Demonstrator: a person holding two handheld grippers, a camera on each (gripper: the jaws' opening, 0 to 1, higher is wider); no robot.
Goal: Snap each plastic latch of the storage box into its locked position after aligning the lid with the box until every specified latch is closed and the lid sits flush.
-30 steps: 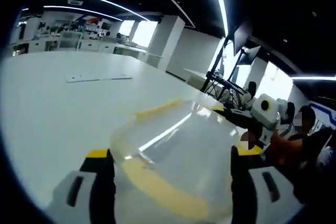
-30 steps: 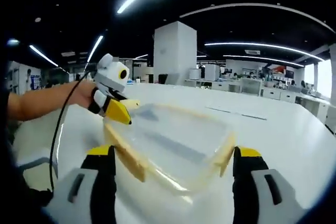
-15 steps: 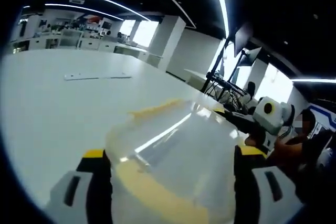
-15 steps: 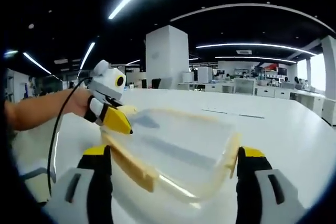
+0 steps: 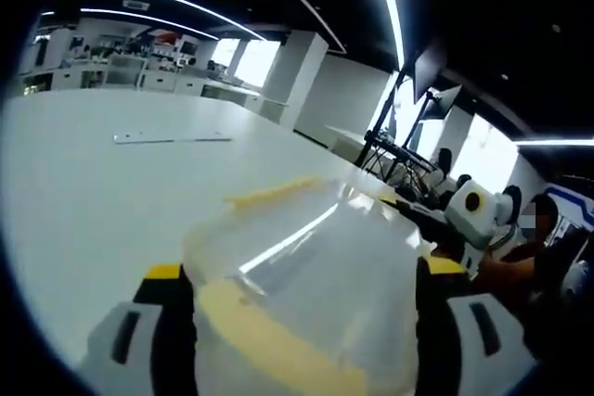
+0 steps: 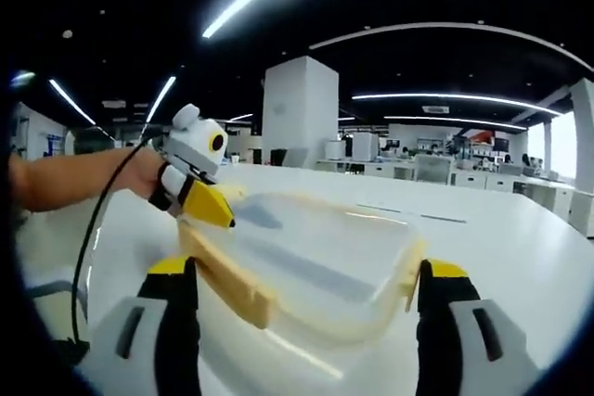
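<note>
A clear plastic storage box (image 5: 316, 266) with a clear lid and yellow latches lies on the white table (image 5: 93, 183). In the left gripper view its near yellow latch (image 5: 269, 345) sits low between my left gripper's (image 5: 303, 271) open jaws, and a far latch (image 5: 271, 194) shows beyond. In the right gripper view the box (image 6: 311, 252) lies between my right gripper's (image 6: 306, 268) open jaws, with a latch (image 6: 227, 280) on its left side and another latch (image 6: 406, 275) on its right. The left gripper (image 6: 202, 194), held by a person's hand, has its yellow tips at the box's far left corner.
The right gripper (image 5: 478, 215) stands past the box's right end in the left gripper view. A thin flat strip (image 5: 172, 138) lies far off on the table. Office desks and a white pillar (image 6: 297, 113) stand behind the broad table.
The box looms slightly larger and lower in both views, as both grippers have come a little closer to it. The jaws have kept the same gap.
</note>
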